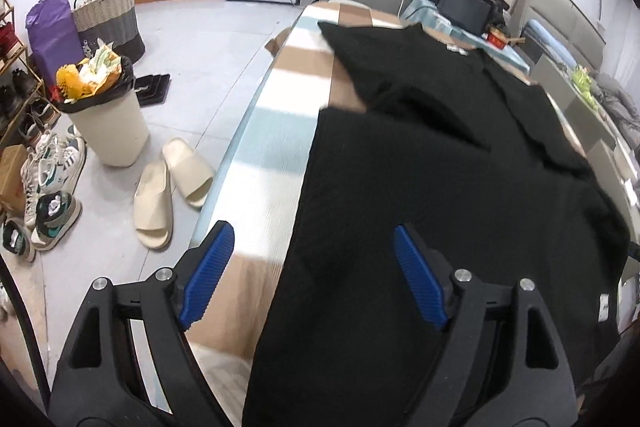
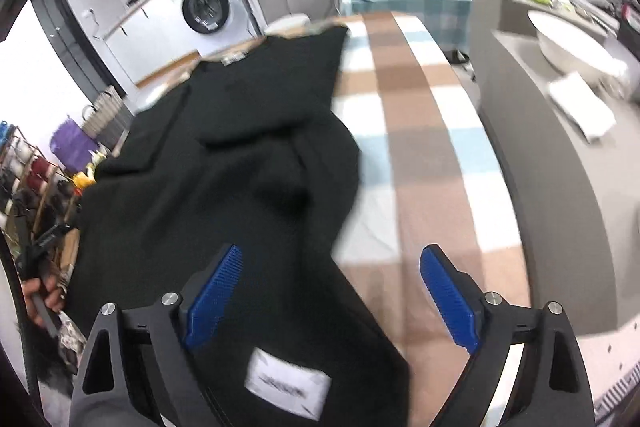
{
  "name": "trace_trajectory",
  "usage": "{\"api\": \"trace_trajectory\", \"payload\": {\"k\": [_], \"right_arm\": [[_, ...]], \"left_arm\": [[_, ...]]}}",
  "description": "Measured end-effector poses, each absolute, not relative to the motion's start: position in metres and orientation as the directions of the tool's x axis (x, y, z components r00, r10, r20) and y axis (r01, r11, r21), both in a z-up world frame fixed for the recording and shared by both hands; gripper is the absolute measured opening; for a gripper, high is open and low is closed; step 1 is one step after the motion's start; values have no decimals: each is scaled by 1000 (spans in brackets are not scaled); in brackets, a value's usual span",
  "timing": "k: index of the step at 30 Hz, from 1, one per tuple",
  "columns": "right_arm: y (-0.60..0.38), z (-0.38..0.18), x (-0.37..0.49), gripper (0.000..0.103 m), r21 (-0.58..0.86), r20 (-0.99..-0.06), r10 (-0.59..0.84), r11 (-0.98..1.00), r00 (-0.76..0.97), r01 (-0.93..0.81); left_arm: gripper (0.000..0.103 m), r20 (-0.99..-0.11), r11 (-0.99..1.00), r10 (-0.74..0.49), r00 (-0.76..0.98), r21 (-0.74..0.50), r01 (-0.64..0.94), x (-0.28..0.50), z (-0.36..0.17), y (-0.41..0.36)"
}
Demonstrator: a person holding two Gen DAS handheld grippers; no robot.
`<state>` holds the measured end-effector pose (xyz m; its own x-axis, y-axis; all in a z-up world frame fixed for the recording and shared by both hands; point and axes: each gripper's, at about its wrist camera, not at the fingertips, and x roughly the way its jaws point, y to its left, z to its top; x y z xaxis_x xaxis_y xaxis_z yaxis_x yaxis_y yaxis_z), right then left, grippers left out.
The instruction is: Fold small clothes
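Cloth — a black garment [image 1: 420,187] — lies spread on the checked tabletop [image 1: 276,131], creased, one flap folded over its middle. The left gripper [image 1: 314,275] hangs over its near edge, jaws wide, nothing between the pads. The right gripper [image 2: 332,299] is likewise wide open and empty. Only the right view shows the white label [image 2: 288,385] at the hem; only the left shows the bin [image 1: 106,119] and slippers [image 1: 172,191] on the floor.

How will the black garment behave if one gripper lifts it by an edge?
Probably floppy: the black garment lies in soft creases on the checked cloth, so it should drape and sag. It looks thick-knit, so likely weighty. Its textured surface shouldn't slip from ribbed pads.
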<state>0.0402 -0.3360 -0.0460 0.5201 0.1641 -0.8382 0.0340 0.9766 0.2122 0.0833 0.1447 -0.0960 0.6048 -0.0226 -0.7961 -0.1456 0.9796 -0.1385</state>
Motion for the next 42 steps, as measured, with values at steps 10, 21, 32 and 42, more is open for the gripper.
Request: {"api": "trace_trajectory", "payload": {"k": [10, 21, 32, 42], "right_arm": [[-324, -83, 27, 53, 232, -859, 235, 971, 455, -65], [-336, -33, 4, 4, 254, -695, 226, 965, 682, -61], [-361, -63, 12, 35, 423, -717, 358, 906, 598, -35], [-348, -83, 0, 61, 314, -777, 336, 940, 532, -136]], "left_arm": [[58, -826, 992, -48, 562, -103, -66, 62, -114, 114], [6, -725, 991, -86, 683, -133, -16, 34, -73, 119], [13, -769, 988, -106, 630, -152, -18, 24, -83, 118], [61, -814, 994, -53, 578, -101, -51, 27, -107, 116]]}}
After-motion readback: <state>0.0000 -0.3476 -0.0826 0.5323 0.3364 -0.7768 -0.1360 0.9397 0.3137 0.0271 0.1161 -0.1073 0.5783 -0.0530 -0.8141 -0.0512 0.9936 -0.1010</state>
